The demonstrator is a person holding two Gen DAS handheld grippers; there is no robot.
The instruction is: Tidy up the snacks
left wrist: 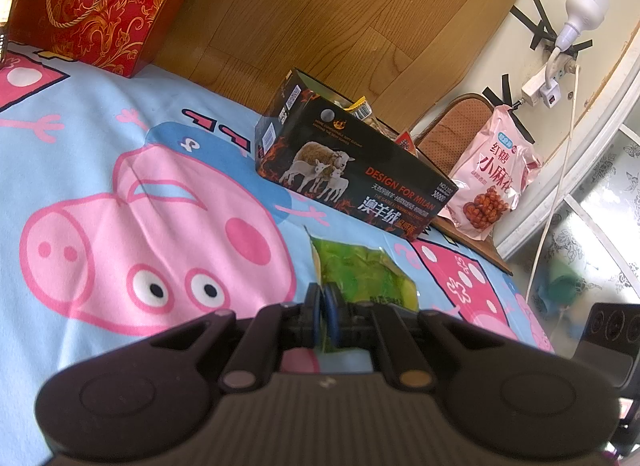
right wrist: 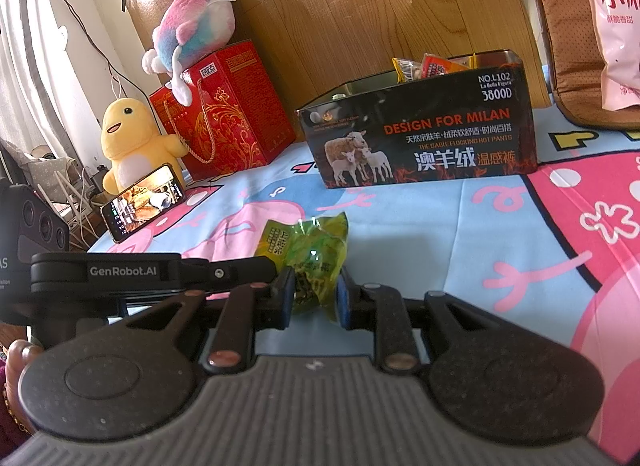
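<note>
While both grippers pinch the green snack packet (right wrist: 316, 262), seemingly.

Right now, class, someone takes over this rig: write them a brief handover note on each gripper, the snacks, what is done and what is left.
Left gripper: shut, pinching an edge of the green snack packet.
Right gripper: shut on the same packet, holding its other end.
The packet is just above the cartoon bedsheet, in front of the black box.
Done: several snacks already stand in the box.
Left: put the green packet in the box; the pink bag beyond it is probably next.
</note>
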